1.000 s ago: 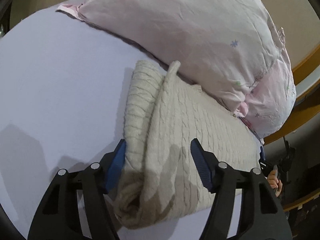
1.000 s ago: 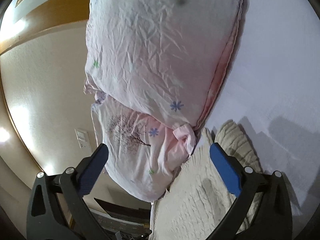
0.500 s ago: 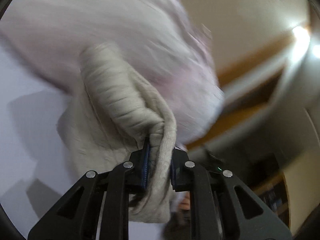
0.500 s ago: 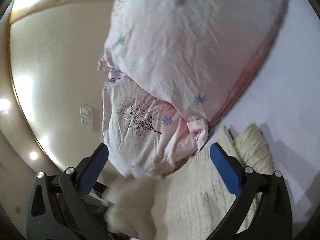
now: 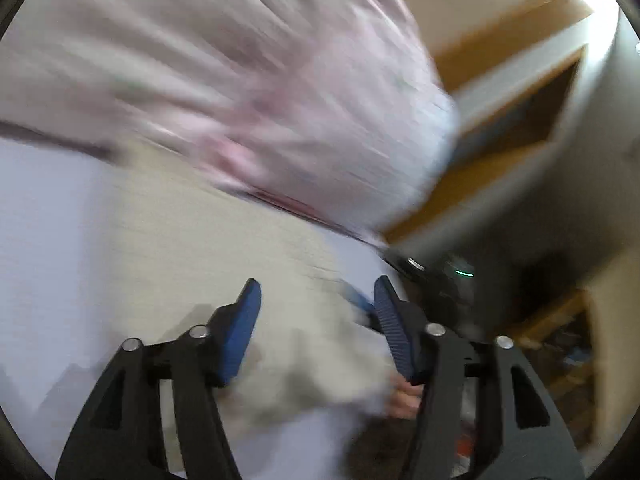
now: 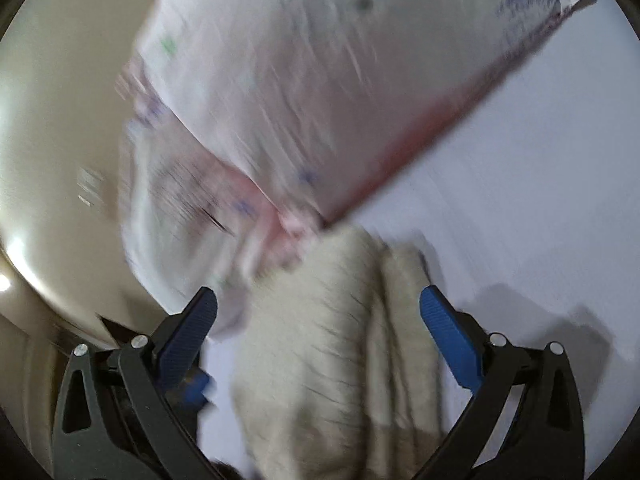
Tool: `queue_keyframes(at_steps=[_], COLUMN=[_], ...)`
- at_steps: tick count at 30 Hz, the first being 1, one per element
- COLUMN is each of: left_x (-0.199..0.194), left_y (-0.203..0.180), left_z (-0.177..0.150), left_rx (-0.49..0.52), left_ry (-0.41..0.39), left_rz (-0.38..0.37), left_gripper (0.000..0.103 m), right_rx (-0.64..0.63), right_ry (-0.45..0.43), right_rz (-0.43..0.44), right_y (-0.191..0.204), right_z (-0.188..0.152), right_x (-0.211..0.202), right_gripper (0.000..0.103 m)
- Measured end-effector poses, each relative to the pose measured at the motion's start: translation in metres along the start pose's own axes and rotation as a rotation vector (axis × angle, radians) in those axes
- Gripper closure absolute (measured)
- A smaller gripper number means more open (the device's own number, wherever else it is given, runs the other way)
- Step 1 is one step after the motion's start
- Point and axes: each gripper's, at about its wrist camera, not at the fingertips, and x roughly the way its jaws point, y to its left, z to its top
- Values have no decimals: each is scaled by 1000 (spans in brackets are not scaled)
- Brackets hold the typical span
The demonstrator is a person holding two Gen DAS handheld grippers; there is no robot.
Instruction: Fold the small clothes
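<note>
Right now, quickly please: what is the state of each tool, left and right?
Left tool: open, holding nothing, above the cream knitted sweater.
Right tool: open, holding nothing, over the same sweater.

The sweater [image 6: 328,344] is a cream knit, ribbed and fuzzy, matt throughout; in the left wrist view [image 5: 224,240] blur smears its texture flat. The pillow [image 6: 320,80] wears thin, creased cotton-like cloth, pale pink with small printed flowers and a darker pink edge seam. The bed sheet [image 6: 520,200] is smooth, matt, pale lilac fabric. The left tongs [image 5: 316,312] and right tongs [image 6: 318,320] are matt black plastic with shiny metal rivets, and their pads [image 6: 448,336] are blue, ridged, rubbery. The wall [image 6: 52,120] looks painted, with a soft sheen; the wooden trim [image 5: 508,120] is smooth.
</note>
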Motion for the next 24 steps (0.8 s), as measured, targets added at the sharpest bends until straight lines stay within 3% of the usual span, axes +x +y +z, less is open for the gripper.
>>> queue_keyframes(at_steps=[1,3,7,11,13,14,15,16,17,20,22,24], left_x=[-7,-4,15,34,41,39,38,36,30,-13,-54,-75], left_y=[7,21,36,38,42,45,50,51,54,54,48,49], left_z=[-1,-6,-21,-36,-37,-39,-41,-41,-40,-37,-41,-43], left_rx=[19,12,-16,9,0,2,7,16,21,79,227,296], left_ry=[-9,29,126,163,164,160,163,159,158,140,76,34], left_rz=[86,172,236,287,263,244,225,229,219,147,211,281], left_gripper=[41,39,38,28,28,29,33,45,58,65,65,65], right_rx=[-3,7,-25,-92,-161,-201,-206,-187,-179,-216,-251,-301], right_ry=[41,105,117,103,102,92,101,117,113,109,171,227], right_rz=[-33,-83,-138,-171,-207,-249,-228,-181,-149,-87,29,46], right_y=[-1,-3,-2,6,14,19,24,23,23,37,53,71], right_z=[-2,-5,-10,-14,-22,-26,-27,-28,-29,-40,-58,-75], right_x=[8,24,32,37,43,45,50,52,51,48,57,76], right_gripper=[2,2,2,3,18,38,60,64,66,69,70,67])
